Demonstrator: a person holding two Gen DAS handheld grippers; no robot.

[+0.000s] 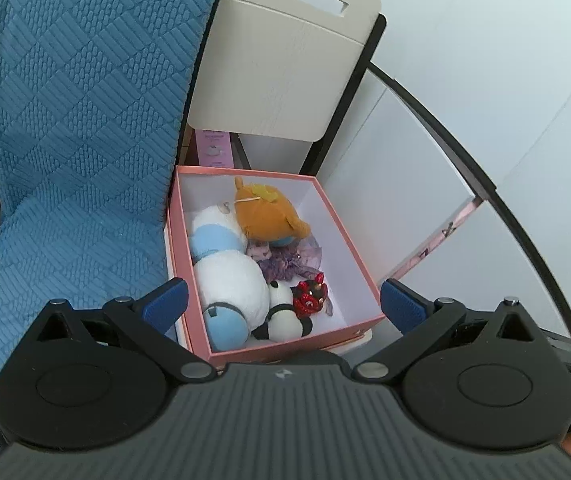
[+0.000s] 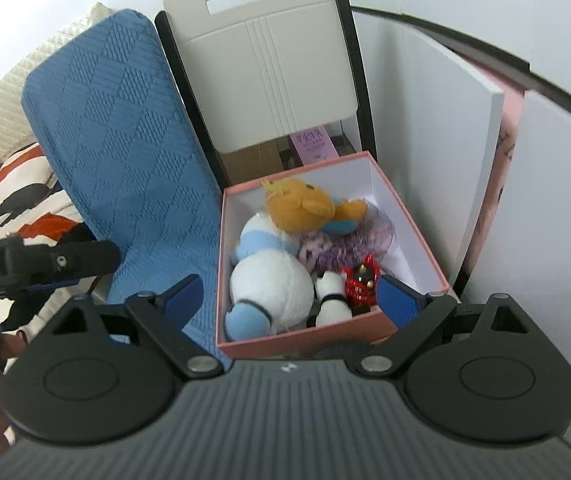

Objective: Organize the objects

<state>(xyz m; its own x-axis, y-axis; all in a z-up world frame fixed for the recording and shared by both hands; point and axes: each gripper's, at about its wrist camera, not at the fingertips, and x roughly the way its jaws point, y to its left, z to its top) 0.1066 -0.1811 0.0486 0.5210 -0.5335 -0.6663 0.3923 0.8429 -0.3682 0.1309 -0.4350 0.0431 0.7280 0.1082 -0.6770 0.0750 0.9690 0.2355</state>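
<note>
A pink box (image 1: 359, 322) with white inside walls sits low in the middle of both views, and it has no lid on. It is full of soft toys. A big white and blue plush (image 1: 227, 276) lies along the left side of the box. An orange plush (image 1: 263, 216) with a bit of yellow on its head lies at the far end, touching the white one. A purple frilly thing (image 1: 285, 260) is in the middle, just beside them. A small panda (image 1: 283, 312) lies at the near end, and a little red toy (image 1: 311, 296) is right next to it. In the right view the same toys show again: the white plush (image 2: 269, 280), the orange one (image 2: 301, 204), the purple thing (image 2: 337, 252), the panda (image 2: 331, 300) and the red toy (image 2: 361, 280), all inside the box (image 2: 301, 344). The left gripper (image 1: 281, 300) hangs over the near end of the box with its blue fingers (image 1: 167, 304) spread wide, and it holds nothing. The right gripper (image 2: 289, 298) also hangs over the near end of the box, its fingers (image 2: 399, 300) wide apart and holding nothing. A blue quilted cushion (image 1: 81, 120) stands on the left, touching the box. A beige chair back (image 1: 281, 68) is at the top of the frame, behind the box. White panels (image 1: 417, 168) stand on the right. In the right view, striped cloth (image 2: 17, 208) shows at the far left.
</note>
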